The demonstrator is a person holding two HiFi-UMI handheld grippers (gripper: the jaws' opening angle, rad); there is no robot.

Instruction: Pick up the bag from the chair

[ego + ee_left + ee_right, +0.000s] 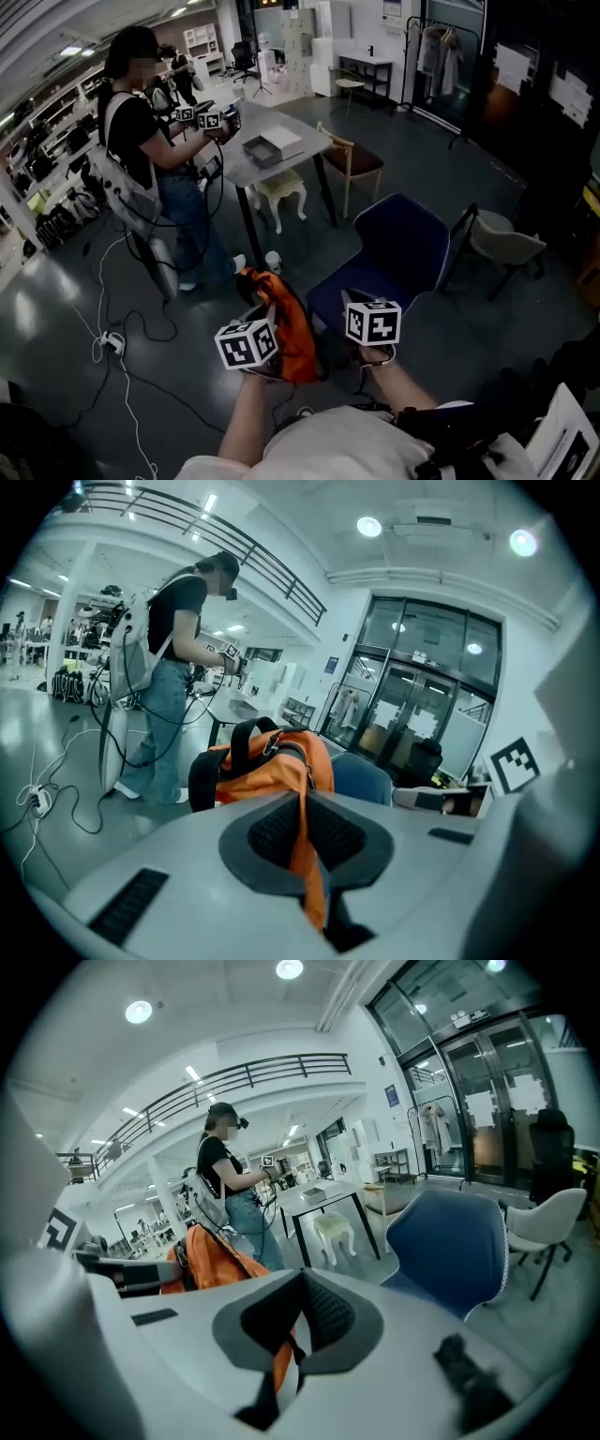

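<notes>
In the head view, the left gripper and the right gripper sit close together low in the frame. The orange bag hangs between them, its black straps uppermost, by the left front edge of the blue chair. It hangs mostly over the dark floor rather than on the seat. Farther back, a person in a black shirt holds another pair of grippers at a grey table, which carries an open grey box. A white stool stands under the table, a wooden chair is beside it, and a grey chair is off to the right. In the left gripper view, the left gripper has its jaws pressed together on an orange strap of the bag. The strap runs up from the pads to the bag's body, where a black strap loops over the top. The blue chair shows just behind the bag. In the right gripper view, the right gripper has its jaws closed on a strip of orange fabric that shows below the pads. The bag is up at the left, clear of the blue chair at the right. The table and the white stool lie beyond.
</notes>
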